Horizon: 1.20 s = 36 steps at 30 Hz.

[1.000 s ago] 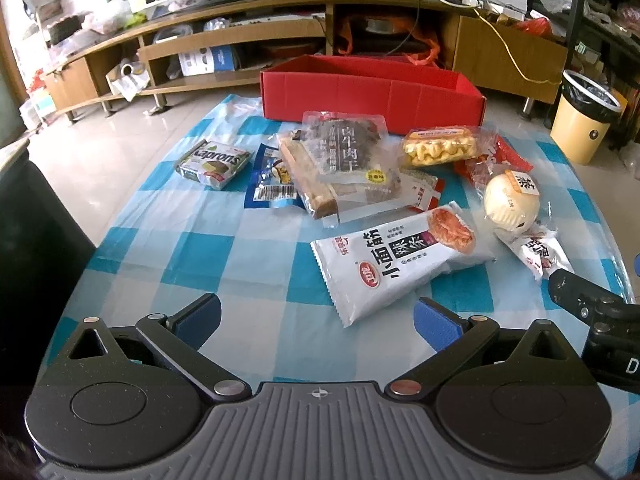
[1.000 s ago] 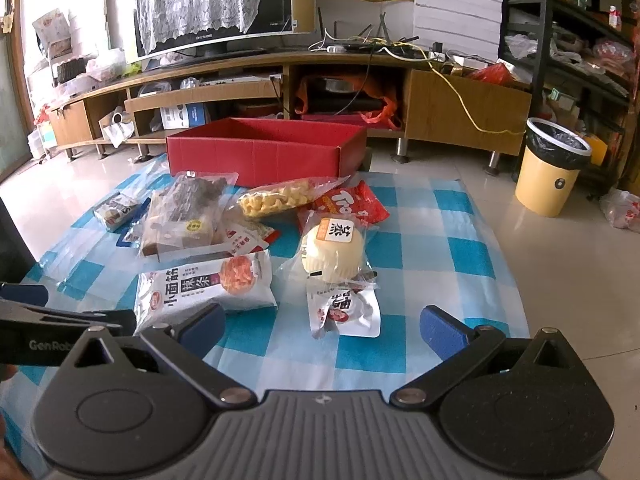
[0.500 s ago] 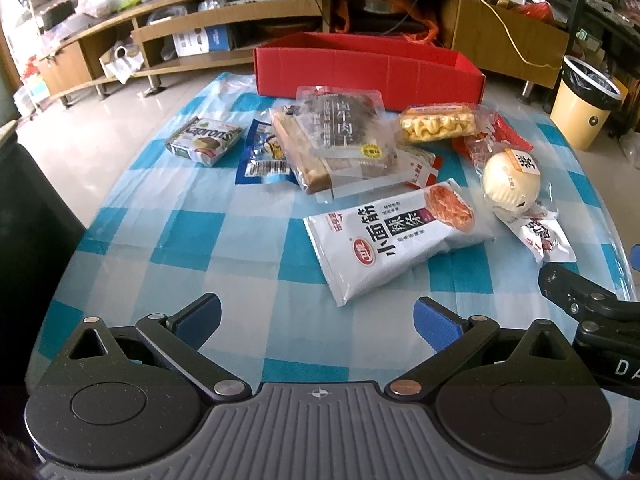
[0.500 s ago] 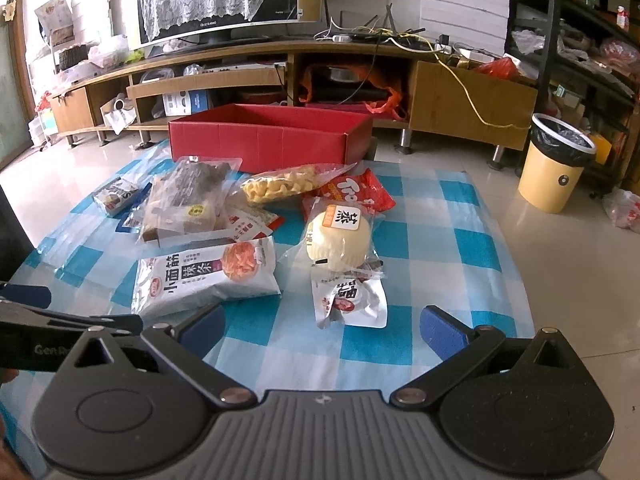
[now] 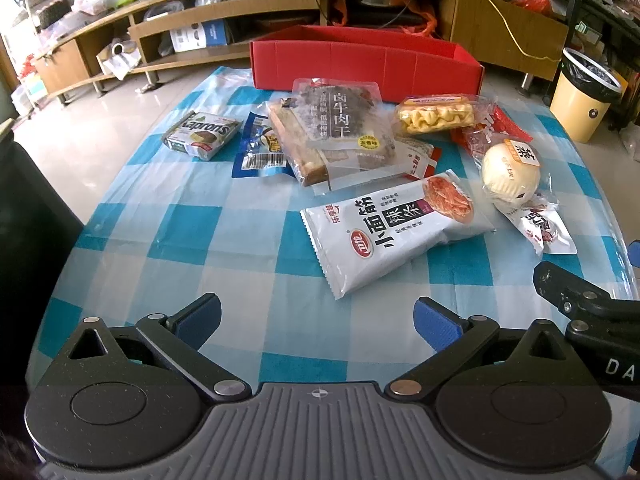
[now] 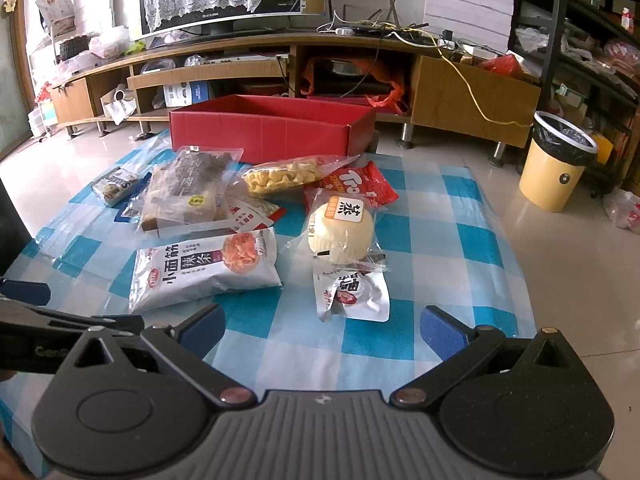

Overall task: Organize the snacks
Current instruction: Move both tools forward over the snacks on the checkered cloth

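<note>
Several snack packs lie on a blue-checked cloth (image 5: pixel 184 232). A white noodle-snack bag (image 5: pixel 392 232) (image 6: pixel 208 268) lies nearest. A round bun pack (image 5: pixel 510 172) (image 6: pixel 340 232) and a small white sachet (image 5: pixel 544 228) (image 6: pixel 352 292) lie to its right. A clear beef-jerky pack (image 5: pixel 340 124), a yellow snack bag (image 5: pixel 436 114), a green Kaprons box (image 5: pixel 202 134) and a blue packet (image 5: pixel 260 148) lie farther back. An open red box (image 5: pixel 364 64) (image 6: pixel 264 132) stands behind them. My left gripper (image 5: pixel 316 318) is open and empty before the white bag. My right gripper (image 6: pixel 320 326) is open and empty before the sachet.
A red wrapper (image 6: pixel 360 184) lies under the bun. A wooden TV cabinet (image 6: pixel 280 76) runs along the back. A yellow bin (image 6: pixel 558 164) stands on the tiled floor at the right. The cloth's right edge (image 6: pixel 508 240) is near the right gripper.
Both grippers have moved forward toward the snacks, which now look larger and closer. Both grippers stay open. No snack has moved.
</note>
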{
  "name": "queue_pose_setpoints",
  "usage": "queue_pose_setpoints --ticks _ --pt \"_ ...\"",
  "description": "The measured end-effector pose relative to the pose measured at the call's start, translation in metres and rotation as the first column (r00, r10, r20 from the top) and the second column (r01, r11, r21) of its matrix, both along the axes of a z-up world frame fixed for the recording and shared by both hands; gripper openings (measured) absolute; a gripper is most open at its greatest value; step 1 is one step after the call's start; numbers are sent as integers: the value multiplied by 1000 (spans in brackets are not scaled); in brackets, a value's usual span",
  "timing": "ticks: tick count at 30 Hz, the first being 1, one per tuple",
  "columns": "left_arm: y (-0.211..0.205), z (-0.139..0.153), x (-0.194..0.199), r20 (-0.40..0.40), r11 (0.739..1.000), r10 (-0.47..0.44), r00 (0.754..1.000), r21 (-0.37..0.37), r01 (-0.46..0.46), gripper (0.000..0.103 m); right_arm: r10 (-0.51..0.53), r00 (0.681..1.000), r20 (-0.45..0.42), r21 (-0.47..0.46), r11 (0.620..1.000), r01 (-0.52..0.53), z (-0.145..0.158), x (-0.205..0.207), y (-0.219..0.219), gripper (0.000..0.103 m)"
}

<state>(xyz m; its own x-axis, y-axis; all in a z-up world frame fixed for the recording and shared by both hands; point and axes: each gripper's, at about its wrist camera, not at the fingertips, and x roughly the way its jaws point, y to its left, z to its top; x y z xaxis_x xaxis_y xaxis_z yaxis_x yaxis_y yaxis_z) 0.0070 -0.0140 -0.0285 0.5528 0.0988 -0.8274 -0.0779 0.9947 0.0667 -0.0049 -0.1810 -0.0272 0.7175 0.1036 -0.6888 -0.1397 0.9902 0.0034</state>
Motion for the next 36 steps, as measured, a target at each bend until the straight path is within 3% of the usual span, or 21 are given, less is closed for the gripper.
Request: queue_pose_setpoints --ticks 14,36 --pt "1 2 -1 8 1000 5 1000 -8 -5 103 -29 999 -38 -46 999 27 -7 5 -3 102" --pt "-3 -6 0 -33 1000 8 999 11 -8 103 -31 997 -75 -24 999 29 -11 6 -3 102"
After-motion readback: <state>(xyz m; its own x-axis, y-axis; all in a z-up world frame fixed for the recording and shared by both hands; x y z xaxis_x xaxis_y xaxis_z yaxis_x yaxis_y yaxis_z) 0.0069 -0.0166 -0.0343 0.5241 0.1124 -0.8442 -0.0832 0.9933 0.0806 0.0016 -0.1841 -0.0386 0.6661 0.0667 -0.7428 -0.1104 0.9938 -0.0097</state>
